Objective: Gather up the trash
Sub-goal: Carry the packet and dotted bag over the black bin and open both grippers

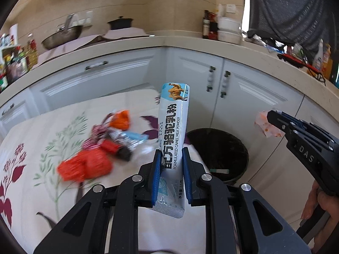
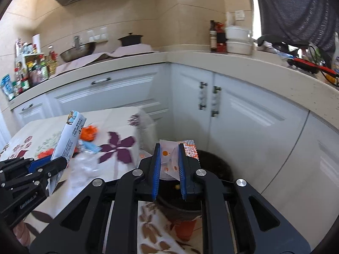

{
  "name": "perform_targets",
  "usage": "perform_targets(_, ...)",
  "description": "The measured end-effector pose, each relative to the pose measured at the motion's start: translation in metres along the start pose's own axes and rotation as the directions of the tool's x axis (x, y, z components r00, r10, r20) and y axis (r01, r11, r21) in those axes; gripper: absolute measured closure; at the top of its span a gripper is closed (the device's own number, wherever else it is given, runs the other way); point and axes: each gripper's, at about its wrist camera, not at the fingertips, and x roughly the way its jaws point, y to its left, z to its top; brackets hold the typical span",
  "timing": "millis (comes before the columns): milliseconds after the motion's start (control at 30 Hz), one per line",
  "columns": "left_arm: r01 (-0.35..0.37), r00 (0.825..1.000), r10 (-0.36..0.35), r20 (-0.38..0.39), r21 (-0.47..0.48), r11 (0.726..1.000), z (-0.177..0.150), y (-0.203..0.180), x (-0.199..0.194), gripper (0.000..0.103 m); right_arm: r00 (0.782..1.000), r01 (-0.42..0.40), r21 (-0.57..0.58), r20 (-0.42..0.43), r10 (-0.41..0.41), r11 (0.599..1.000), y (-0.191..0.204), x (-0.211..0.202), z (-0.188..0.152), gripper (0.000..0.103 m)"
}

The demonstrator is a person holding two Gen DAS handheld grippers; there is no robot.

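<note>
Left gripper [image 1: 171,158] was clenched on a milk powder sachet [image 1: 174,124], held upright. Right gripper [image 2: 168,158] pinched an orange-spotted wrapper [image 2: 169,160] above the black bin [image 2: 220,169], likely for dropping. More wrappers [image 1: 101,148] lay on the table [image 1: 42,139]. Only the left view showed the bin's inside.

The wrappers [image 1: 99,148] on the desk [image 1: 31,190] are motion-blurred, their print unreadable. The right tool [image 2: 168,165] hides part of the black bin [image 2: 214,169]. Far bottles [image 2: 31,67] are too small to read.
</note>
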Motion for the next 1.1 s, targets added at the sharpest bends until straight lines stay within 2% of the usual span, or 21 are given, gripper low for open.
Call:
perform_targets(267,0.008,1.000,-0.008,-0.025,0.017,1.000,0.014,-0.039,0.034,0.083,1.000,0.028,0.035,0.008,-0.028,0.999,-0.043,0.022,0.004,0.088)
perform_targets(633,0.008,0.999,-0.006,-0.053,0.029,1.000,0.030,-0.080,0.075,0.083,1.000,0.029,0.057,0.008,-0.030,0.998,-0.072,0.049,0.007,0.088)
perform_targets(1100,-0.049,0.997,0.049,-0.067,-0.008,0.999,0.040,-0.093,0.121,0.083,1.000,0.028,0.075,-0.008,-0.027,0.997,-0.088,0.083,0.008,0.088)
